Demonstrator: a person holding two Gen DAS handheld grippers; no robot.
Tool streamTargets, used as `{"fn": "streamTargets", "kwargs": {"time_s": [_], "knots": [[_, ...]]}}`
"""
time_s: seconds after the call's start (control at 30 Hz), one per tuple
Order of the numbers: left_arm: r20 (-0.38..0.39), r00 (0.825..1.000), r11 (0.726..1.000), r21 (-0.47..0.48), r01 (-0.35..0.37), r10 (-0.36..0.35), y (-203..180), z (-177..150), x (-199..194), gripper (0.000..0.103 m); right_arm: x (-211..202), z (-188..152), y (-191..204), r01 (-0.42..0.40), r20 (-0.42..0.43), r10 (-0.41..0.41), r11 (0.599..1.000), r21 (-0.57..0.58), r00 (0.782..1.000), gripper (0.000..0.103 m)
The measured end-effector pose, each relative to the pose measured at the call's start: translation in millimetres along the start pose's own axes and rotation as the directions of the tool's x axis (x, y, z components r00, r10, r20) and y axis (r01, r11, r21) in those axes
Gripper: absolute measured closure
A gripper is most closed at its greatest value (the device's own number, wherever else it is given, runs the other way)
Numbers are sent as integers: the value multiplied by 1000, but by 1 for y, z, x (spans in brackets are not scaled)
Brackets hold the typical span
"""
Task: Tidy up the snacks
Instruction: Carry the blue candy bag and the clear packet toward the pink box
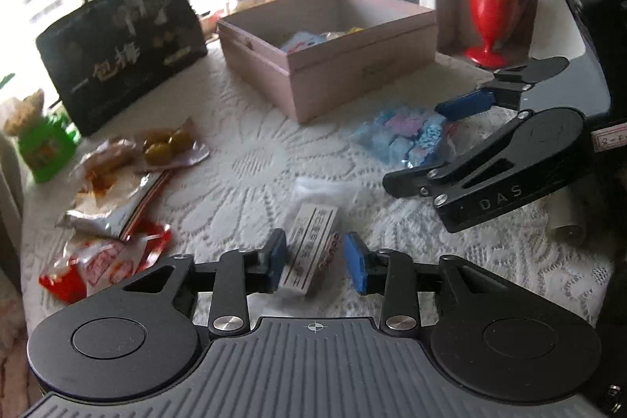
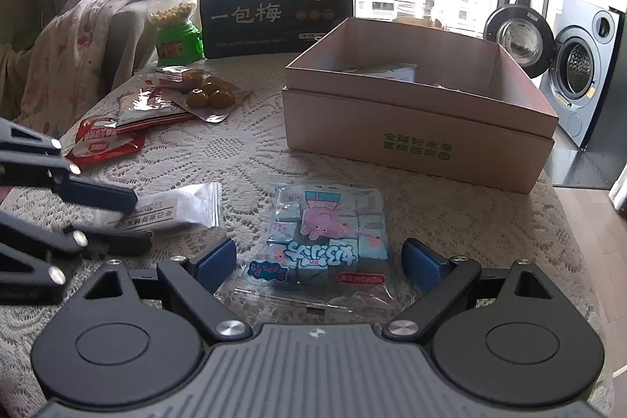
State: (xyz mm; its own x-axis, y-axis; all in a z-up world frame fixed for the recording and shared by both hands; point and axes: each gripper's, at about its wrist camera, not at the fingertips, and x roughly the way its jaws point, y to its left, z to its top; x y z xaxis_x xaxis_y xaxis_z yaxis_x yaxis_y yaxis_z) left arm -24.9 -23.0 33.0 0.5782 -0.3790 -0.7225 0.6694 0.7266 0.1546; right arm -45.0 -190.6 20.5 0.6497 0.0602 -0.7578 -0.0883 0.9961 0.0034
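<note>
You're working midway; box (image 2: 419, 128) at upper right part-filled; left gripper (image 1: 315, 255) loosely straddling the white packet (image 1: 309, 249); right gripper (image 2: 319, 261) spread around the blue bag (image 2: 325, 226); left-side snacks waiting.

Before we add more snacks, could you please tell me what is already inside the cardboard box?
The box holds a few packets: light blue, pink and yellow wrappers show in the left view, one pale packet edge in the right view. The near wall hides most of the floor, so the full count is unclear.
</note>
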Motion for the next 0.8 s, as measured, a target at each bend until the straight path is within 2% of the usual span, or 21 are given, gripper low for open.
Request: {"fn": "streamTargets", "kwargs": {"time_s": [0.1,0.13,0.3,0.43,0.63,0.8], "knots": [[-4,999,999,-7,49,-49,-4,4,4,48,0,0,0,-2,1,2,1000,3,1000,11],[-2,999,998,-8,55,-55,-5,4,5,48,0,0,0,-2,1,2,1000,3,1000,11],[11,998,998,-22,55,-55,-3,6,5,48,0,0,-1,-5,3,5,1000,8,1000,11],[23,1000,998,-70,2,0,14,3,11,48,0,0,-2,-4,6,4,1000,12,1000,11],[11,999,994,-103,40,-39,24,1,18,50,0,-1,1,21,5,-21,1000,-2,1000,13],[13,1000,981,-192,29,-27,26,-1,19,50,0,0,3,36,9,-36,999,-8,999,15]]}}
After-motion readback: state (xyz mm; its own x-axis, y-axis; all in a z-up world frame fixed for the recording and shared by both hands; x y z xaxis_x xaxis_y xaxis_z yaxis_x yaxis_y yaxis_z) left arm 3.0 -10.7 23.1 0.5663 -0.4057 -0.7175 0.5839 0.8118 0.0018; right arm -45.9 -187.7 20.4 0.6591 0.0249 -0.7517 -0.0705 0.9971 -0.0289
